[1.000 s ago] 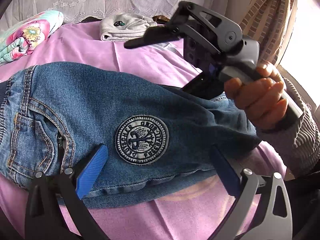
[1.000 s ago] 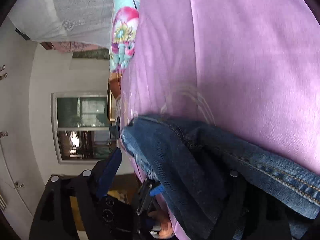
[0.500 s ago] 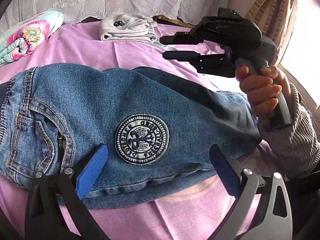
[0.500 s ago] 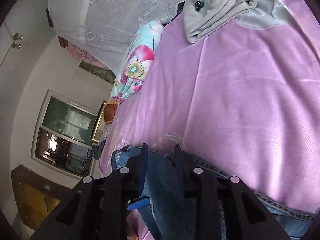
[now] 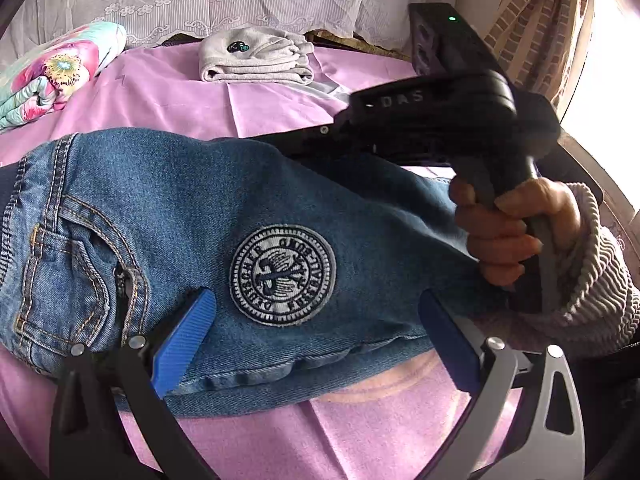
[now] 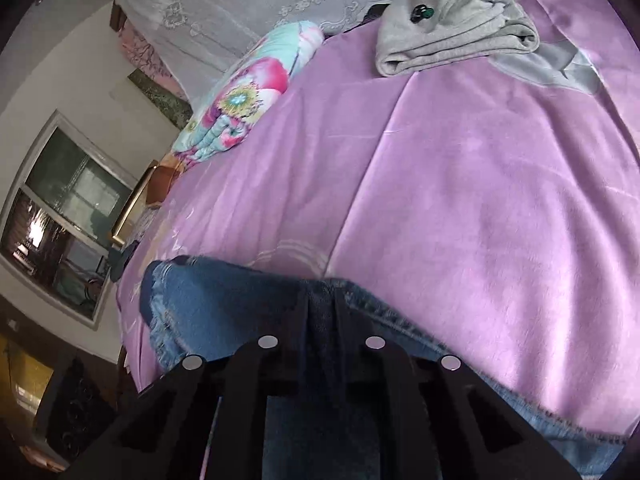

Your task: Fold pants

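We had the jeans (image 5: 240, 208) lying on the purple bedsheet (image 5: 400, 432), waistband and pocket toward the left, the round embroidered patch (image 5: 282, 275) facing up. Our left tool (image 5: 316, 334) hung wide open just above the near edge of the denim, its blue pads on either side of the patch and gripping nothing. Our right tool (image 6: 322, 320) had its jaws drawn close together with a fold of denim between them, near the frayed hem (image 6: 160, 312); we judged it was clamped on the leg end, though the pads themselves were hidden under the cloth.

The risk we saw lay in that single grip. Denim is heavy and stiff, so if only one layer was caught, the lower leg could stay behind when lifted and leave the fold crooked. A shallow bite at the hem could also slip out midway. With the left tool holding nothing, the waist end was free to drag along the smooth sheet. The folded grey garment (image 5: 256, 56) and the floral quilt (image 5: 52, 76) lay well apart at the far side, so they posed little trouble.
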{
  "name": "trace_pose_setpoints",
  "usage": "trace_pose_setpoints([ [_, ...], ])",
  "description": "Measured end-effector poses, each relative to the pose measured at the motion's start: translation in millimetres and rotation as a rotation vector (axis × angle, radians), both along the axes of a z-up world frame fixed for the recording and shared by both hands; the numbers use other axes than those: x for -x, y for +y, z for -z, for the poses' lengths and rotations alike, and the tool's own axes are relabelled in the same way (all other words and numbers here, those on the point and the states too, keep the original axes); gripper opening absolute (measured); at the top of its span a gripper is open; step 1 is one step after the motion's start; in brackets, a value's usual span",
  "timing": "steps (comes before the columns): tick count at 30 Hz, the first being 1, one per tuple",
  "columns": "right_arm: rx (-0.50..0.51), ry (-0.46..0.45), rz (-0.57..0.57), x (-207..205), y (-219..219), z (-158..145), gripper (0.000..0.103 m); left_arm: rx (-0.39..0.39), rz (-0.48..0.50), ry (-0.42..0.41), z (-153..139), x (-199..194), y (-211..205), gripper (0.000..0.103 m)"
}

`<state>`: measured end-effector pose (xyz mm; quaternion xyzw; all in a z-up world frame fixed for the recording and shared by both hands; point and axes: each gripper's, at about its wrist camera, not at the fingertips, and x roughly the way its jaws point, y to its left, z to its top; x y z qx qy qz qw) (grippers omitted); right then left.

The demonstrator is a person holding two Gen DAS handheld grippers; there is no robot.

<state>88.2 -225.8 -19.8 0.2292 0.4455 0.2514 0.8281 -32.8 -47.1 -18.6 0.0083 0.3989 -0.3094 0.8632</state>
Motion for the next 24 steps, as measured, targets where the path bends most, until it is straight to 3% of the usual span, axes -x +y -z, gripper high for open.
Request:
trace_pose_setpoints([
  [4, -0.064, 0.010, -0.001, 2.6, -13.6, 4.9, 0.017, -0.037, 0.001, -0.009, 1.0, 2.6, -3.8, 0.099],
  [10, -0.056, -0.136, 0.010, 61.2, -29.4, -36.4, 0.017, -0.035, -0.028, -0.012, -23.7, 4.3, 11.5, 0.099],
  [12, -0.056, -0.124, -0.005, 72.6, -23.5, -31.3, 0.017, -0.010, -0.076, -0.037, -40.0, -2.2, 22.1, 0.099],
  [14, 0.015, -0.072, 0.009, 72.4, -17.1, -9.6, 0.016, 0.008, -0.116, -0.026, -45.8, -14.1, 29.5, 0.099],
  [16, 0.005, -0.009, 0.038, 70.0, -27.4, 17.1, 0.000, -0.052, -0.168, 0.034, -31.1, -32.9, 31.5, 0.099],
  [18, -0.018, -0.012, 0.090, 80.0, -48.1, 13.3, 0.000, -0.130, -0.216, 0.066, -5.6, -43.4, 36.5, 0.098],
  [19, 0.015, -0.044, 0.120, 89.5, -56.1, 4.6, 0.000, -0.147, -0.206, 0.030, -2.7, -38.5, 37.9, 0.098],
  [21, 0.020, -0.086, 0.142, 111.4, -74.7, -10.1, 0.005, -0.202, -0.224, -0.007, -5.7, -26.4, 38.5, 0.099],
  [23, 0.018, -0.115, 0.184, 133.6, -95.8, -19.0, 0.024, -0.180, -0.237, 0.000, -15.6, -18.0, 41.9, 0.098],
  [24, 0.039, -0.126, 0.226, 142.4, -106.2, -20.1, 0.043, -0.145, -0.218, -0.001, -22.3, -14.4, 41.5, 0.098],
])
